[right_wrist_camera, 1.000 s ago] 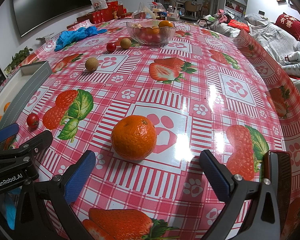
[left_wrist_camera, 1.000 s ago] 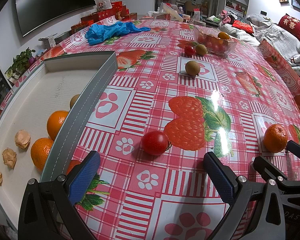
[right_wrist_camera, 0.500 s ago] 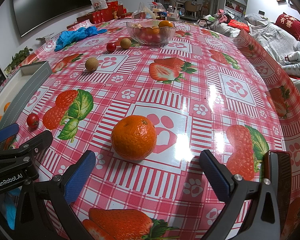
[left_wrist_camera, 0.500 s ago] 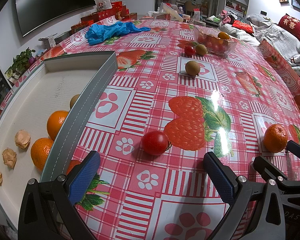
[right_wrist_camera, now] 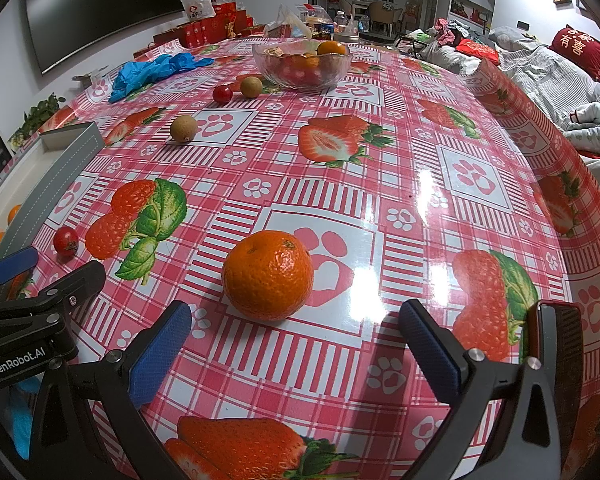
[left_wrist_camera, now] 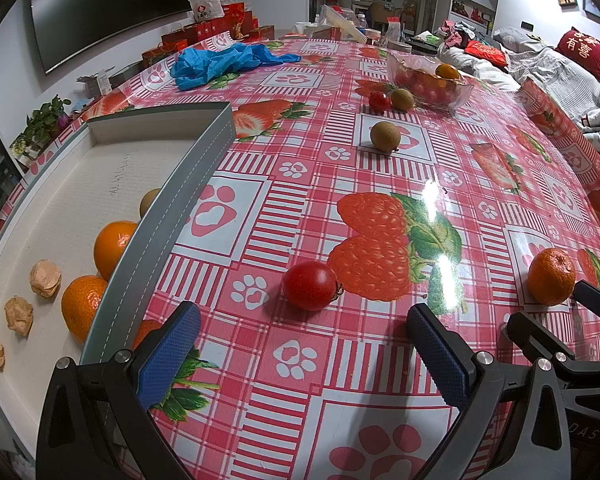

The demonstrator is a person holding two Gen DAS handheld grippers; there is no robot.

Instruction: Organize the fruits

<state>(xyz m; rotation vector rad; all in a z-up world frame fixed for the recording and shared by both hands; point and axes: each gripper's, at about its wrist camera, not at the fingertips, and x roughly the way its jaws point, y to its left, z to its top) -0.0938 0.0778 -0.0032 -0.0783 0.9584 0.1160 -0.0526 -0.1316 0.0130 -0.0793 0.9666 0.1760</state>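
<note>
My left gripper [left_wrist_camera: 300,344] is open, low over the tablecloth, with a red tomato [left_wrist_camera: 310,285] just ahead of its fingertips. A grey-rimmed white tray [left_wrist_camera: 188,176] at the left holds two oranges [left_wrist_camera: 114,248], a brown fruit and three pale husked pieces. My right gripper [right_wrist_camera: 296,344] is open too, and an orange [right_wrist_camera: 268,274] sits on the cloth just in front of it. That orange [left_wrist_camera: 551,276] shows at the right of the left wrist view, the tomato [right_wrist_camera: 65,240] at the left of the right wrist view. Neither gripper touches any fruit.
A glass bowl [right_wrist_camera: 300,65] of fruit stands at the far side, with a small tomato [right_wrist_camera: 222,94] and two brown fruits [right_wrist_camera: 183,128] loose near it. Blue gloves [left_wrist_camera: 224,60] lie at the back left. A sofa with bedding runs beyond the table's right edge [right_wrist_camera: 540,128].
</note>
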